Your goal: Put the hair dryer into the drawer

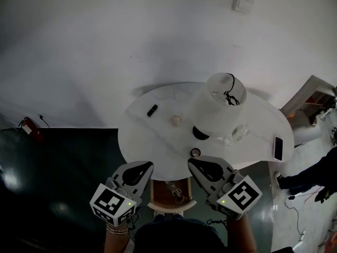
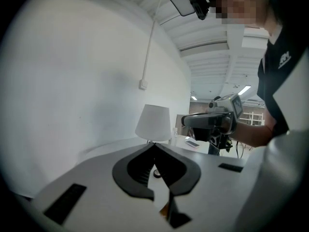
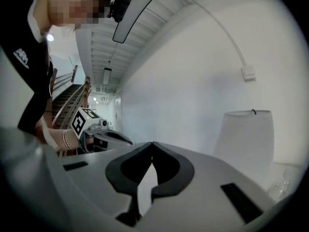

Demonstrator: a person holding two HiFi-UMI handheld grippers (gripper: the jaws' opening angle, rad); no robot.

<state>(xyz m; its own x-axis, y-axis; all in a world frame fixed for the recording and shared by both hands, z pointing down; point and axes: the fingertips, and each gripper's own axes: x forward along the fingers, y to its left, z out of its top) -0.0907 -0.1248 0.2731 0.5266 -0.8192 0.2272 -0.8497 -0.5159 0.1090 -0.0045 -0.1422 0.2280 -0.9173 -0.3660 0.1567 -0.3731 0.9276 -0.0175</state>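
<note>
Beside the one open drawer (image 1: 153, 193), the left tongs (image 1: 147, 167) and right tongs (image 1: 194, 164) are both closed, empty.

White lamp (image 1: 218, 107) and phone (image 1: 278, 147) on round table (image 1: 152, 138), perhaps a remote (image 1: 152, 110) alongside.

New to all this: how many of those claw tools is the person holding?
2: the left gripper left of the drawer, the right gripper right of it. None seems hidden.
</note>
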